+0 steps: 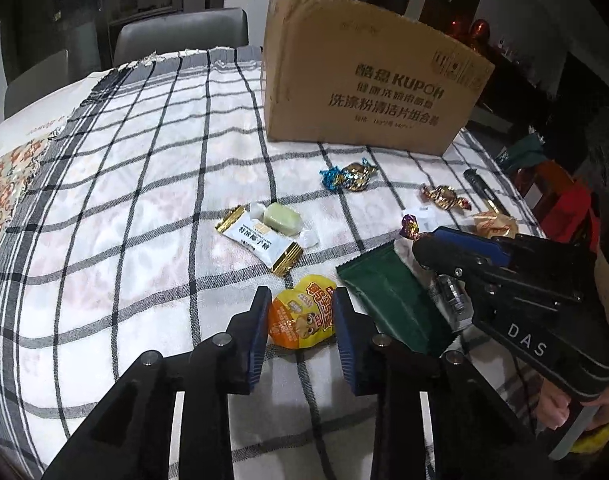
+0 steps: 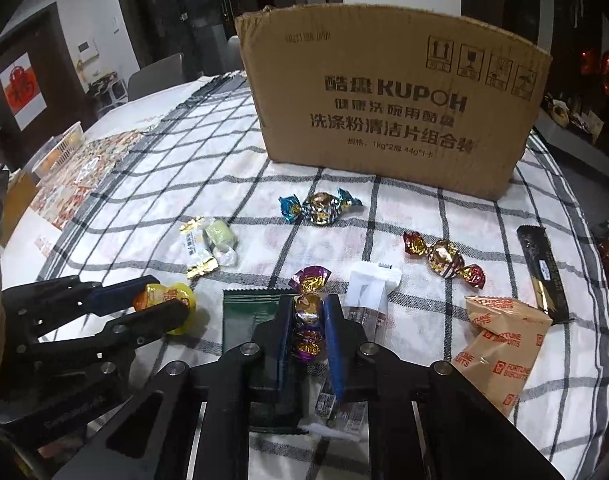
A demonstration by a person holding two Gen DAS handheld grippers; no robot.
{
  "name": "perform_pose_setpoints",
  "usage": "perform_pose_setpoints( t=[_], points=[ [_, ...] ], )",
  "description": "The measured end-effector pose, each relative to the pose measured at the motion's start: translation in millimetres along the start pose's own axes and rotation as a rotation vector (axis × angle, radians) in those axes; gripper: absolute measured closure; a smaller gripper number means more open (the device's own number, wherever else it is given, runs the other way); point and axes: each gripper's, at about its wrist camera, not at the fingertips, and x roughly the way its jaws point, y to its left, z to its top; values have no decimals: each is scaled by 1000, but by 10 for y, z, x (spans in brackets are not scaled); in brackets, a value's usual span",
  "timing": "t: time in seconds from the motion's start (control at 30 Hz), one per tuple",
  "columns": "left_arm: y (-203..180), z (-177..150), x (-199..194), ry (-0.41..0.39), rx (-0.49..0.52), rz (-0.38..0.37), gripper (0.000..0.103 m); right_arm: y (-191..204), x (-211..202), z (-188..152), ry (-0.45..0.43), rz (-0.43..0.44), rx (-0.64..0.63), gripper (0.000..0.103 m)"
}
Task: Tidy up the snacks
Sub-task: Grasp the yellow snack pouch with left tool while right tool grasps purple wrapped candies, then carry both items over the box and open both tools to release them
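Right wrist view: both grippers gripping sweets, cardboard box (image 2: 392,104) ahead at the tablecloth's far edge.
Right gripper (image 2: 309,316) is clamped on the purple candy (image 2: 307,308), long axis along the fingers; left gripper (image 1: 300,312) pinches the orange packet (image 1: 302,314), near edge.

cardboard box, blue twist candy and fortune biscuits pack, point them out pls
cardboard box (image 2: 392,120), right wrist view, printed front face
blue twist candy (image 2: 322,209), right wrist view, round middle
fortune biscuits pack (image 2: 500,344), right wrist view, wrapper centre
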Motion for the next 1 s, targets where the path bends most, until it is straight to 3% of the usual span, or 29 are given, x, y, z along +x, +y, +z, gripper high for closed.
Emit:
perform_pose_setpoints(
  t=[0.53, 1.0],
  points=[
    [-233, 336, -475, -132, 41, -13, 72, 12, -496, 130, -117, 36, 19, 86],
    [-344, 787, -793, -244, 80, -13, 73, -138, -854, 529, -239, 8, 38, 86]
  ],
)
